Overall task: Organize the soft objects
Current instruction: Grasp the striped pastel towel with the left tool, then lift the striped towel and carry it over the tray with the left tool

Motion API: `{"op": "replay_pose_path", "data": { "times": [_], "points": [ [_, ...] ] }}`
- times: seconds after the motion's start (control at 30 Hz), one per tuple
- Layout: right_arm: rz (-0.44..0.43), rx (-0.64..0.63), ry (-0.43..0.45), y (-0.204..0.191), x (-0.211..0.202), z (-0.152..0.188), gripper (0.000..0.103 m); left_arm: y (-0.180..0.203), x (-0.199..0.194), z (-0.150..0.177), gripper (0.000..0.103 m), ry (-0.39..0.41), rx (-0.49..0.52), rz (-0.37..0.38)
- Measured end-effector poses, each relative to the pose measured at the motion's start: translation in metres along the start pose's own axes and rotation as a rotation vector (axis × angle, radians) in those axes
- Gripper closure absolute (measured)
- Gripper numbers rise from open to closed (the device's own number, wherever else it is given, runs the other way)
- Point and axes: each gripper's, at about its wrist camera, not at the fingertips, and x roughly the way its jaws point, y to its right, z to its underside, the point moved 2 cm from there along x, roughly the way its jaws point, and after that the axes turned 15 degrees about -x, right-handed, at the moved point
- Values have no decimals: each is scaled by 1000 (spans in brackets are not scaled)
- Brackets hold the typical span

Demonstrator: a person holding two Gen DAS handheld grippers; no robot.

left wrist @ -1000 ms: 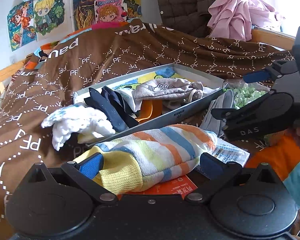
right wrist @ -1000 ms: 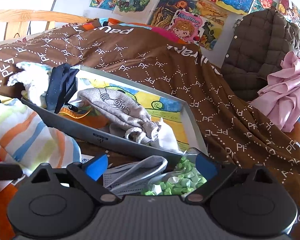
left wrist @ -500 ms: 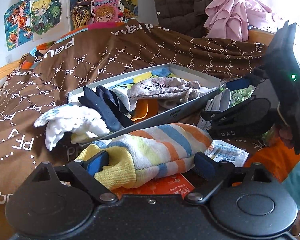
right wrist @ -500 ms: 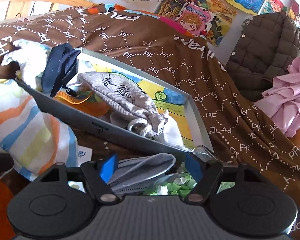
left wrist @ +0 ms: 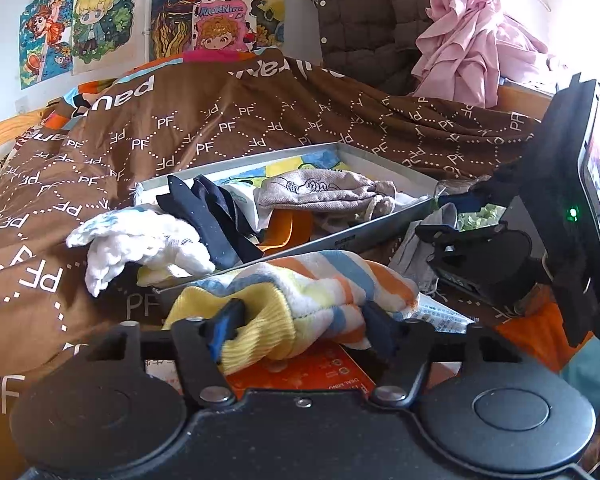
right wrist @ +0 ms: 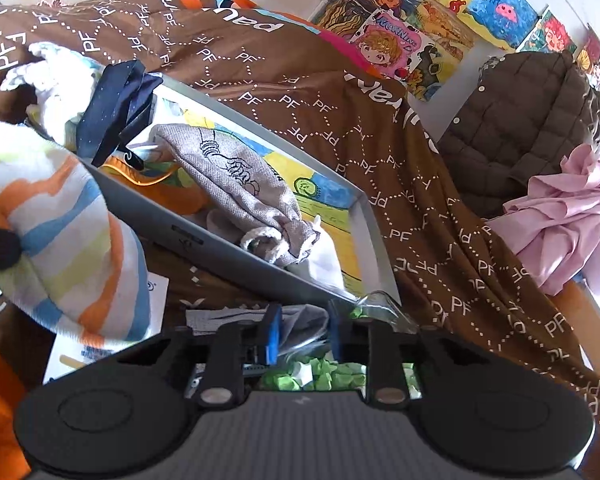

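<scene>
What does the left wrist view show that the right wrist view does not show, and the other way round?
Only the left wrist view shows the left gripper shut on the striped towel, and the right gripper's whole body from outside. Only the right wrist view shows the right gripper shut on a grey cloth above green paper pieces. Both show the grey tray, the grey pouch and the navy cloth.

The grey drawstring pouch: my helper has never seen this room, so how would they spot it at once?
Find the shallow grey tray on the brown PF-print blanket. The grey drawstring pouch lies inside it, right of the navy cloth. It alone is woven grey with a black line drawing and a rope cord.
</scene>
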Motion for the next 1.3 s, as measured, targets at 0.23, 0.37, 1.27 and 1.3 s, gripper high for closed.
{"op": "replay_pose_path", "data": {
  "times": [0.23, 0.37, 1.27, 1.3],
  "points": [
    [-10, -14, -7, 1, -6, -1, 93, 0, -2, 0, 60, 11, -3, 17],
    [-25, 12, -7, 7, -14, -2, 96, 1, -4, 1, 70, 24, 1, 32],
    [65, 206, 317, 60, -50, -22, 98, 21, -41, -36, 88, 156, -28, 82],
    [54, 234, 342, 64, -50, -20, 98, 23, -43, -41, 88, 170, -23, 78]
  ]
}}
